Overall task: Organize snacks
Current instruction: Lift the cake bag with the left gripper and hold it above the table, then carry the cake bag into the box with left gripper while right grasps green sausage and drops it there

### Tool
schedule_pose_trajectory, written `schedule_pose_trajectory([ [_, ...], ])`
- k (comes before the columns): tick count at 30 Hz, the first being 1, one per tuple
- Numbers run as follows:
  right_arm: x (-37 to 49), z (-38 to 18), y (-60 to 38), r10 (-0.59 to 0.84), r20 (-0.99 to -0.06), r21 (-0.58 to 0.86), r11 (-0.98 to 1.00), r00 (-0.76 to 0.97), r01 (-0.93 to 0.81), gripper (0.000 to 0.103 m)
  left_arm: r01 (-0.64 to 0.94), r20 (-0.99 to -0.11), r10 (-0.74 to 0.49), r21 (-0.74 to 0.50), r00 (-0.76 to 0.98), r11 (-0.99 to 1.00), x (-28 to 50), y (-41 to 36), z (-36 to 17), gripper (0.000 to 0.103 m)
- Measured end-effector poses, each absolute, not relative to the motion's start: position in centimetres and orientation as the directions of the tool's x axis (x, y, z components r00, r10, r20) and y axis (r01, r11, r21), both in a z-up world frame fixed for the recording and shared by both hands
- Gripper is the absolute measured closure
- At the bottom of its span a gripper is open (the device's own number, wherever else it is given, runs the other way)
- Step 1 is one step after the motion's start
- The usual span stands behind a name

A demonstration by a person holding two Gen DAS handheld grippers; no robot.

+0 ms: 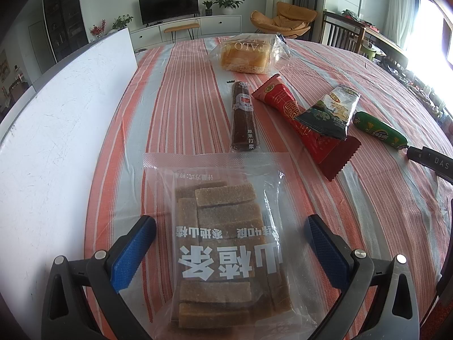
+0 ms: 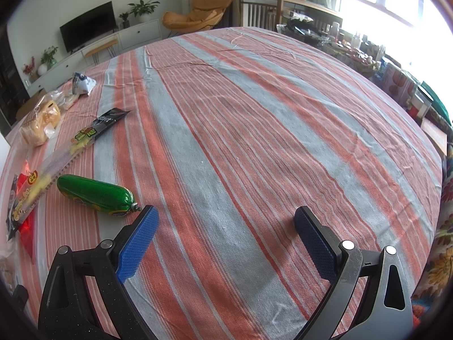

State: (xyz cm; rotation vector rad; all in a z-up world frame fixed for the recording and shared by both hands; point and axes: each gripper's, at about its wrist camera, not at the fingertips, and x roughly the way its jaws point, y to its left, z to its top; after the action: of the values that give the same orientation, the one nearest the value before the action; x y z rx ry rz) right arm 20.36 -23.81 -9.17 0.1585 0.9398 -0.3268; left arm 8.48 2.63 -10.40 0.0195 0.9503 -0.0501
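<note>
My left gripper (image 1: 230, 222) is open, its blue pads either side of a clear bag of brown hawthorn strips (image 1: 223, 243) lying on the striped cloth. Beyond it lie a dark brown fruit bar (image 1: 243, 116), a red wrapper (image 1: 300, 119), a dark green and yellow packet (image 1: 331, 110), a green sausage (image 1: 379, 130) and a bagged bread (image 1: 246, 55). My right gripper (image 2: 225, 215) is open and empty above bare cloth. The green sausage (image 2: 94, 194) lies just left of its left finger, with a long clear snack strip (image 2: 76, 141) and the bread (image 2: 41, 126) further left.
A white board (image 1: 65, 107) stands along the table's left side. The tip of the right gripper (image 1: 430, 160) shows at the right edge of the left wrist view. A small white-blue packet (image 2: 83, 83) lies far left. Cluttered shelves and boxes (image 2: 402, 85) line the table's right edge.
</note>
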Motion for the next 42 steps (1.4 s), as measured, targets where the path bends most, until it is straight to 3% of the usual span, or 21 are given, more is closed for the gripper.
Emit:
schedule_pose_trajectory([
  [14,20.4,-9.2,-23.9,-0.197,-0.813,-0.006,0.944,0.549,0.330,0.005,0.051,-0.814,-0.035,-0.006,0.580,0.999,8.5,2.7,-10.4,0.000],
  [17,21.0,-8.9,-24.5,-0.107,-0.838,0.017,0.975,0.535,0.222,0.005,0.052,-0.814,-0.036,-0.008,0.580,0.999,8.5,2.7,-10.5,0.000],
  [22,21.1,-6.4,-24.8,0.113,-0.835,0.180,0.981,0.538,0.072,0.007,0.099,-0.846,-0.066,-0.016,0.530,0.995,8.5,2.8,-10.0,0.000],
  [27,25.2,-6.5,-18.7,0.116,-0.906,-0.014,0.952,0.406,-0.305,0.009,0.127,-0.875,-0.159,-0.113,0.457,0.985,8.4,4.2,-9.1,0.008],
  [31,28.2,-8.2,-16.5,0.067,-0.939,-0.066,0.927,0.336,-0.369,0.010,0.142,-0.881,-0.139,-0.082,0.452,0.986,8.5,3.9,-9.0,0.017],
  [32,28.8,-8.5,-16.5,0.090,-0.946,-0.030,0.933,0.311,-0.359,0.014,0.155,-0.880,-0.128,-0.062,0.457,0.986,8.4,3.6,-9.0,0.027],
  [33,28.9,-8.5,-16.5,0.116,-0.949,0.005,0.936,0.294,-0.353,0.039,0.169,-0.877,-0.116,-0.041,0.465,0.985,8.3,3.2,-8.9,0.035],
  [34,28.7,-8.2,-16.6,0.136,-0.944,0.027,0.940,0.302,-0.341,0.048,0.168,-0.872,-0.112,-0.035,0.476,0.985,8.1,3.2,-8.7,0.041],
  [35,28.4,-8.0,-16.8,0.145,-0.944,0.042,0.943,0.295,-0.331,0.073,0.161,-0.868,-0.109,-0.035,0.484,0.986,8.0,3.3,-8.5,0.046],
  [36,27.8,-7.9,-17.2,0.164,-0.946,0.070,0.946,0.279,-0.317,0.078,0.158,-0.871,-0.131,-0.062,0.474,0.985,8.0,3.7,-8.4,0.047],
  [40,23.7,-6.7,-20.5,0.290,-0.917,0.230,0.945,0.275,-0.231,0.079,0.129,-0.861,-0.246,-0.210,0.444,0.969,6.8,5.7,-7.8,0.048],
  [42,20.8,-6.6,-23.0,0.407,-0.865,0.384,0.913,0.292,-0.137,0.079,0.126,-0.847,-0.302,-0.275,0.436,0.953,5.8,6.4,-7.0,0.048],
])
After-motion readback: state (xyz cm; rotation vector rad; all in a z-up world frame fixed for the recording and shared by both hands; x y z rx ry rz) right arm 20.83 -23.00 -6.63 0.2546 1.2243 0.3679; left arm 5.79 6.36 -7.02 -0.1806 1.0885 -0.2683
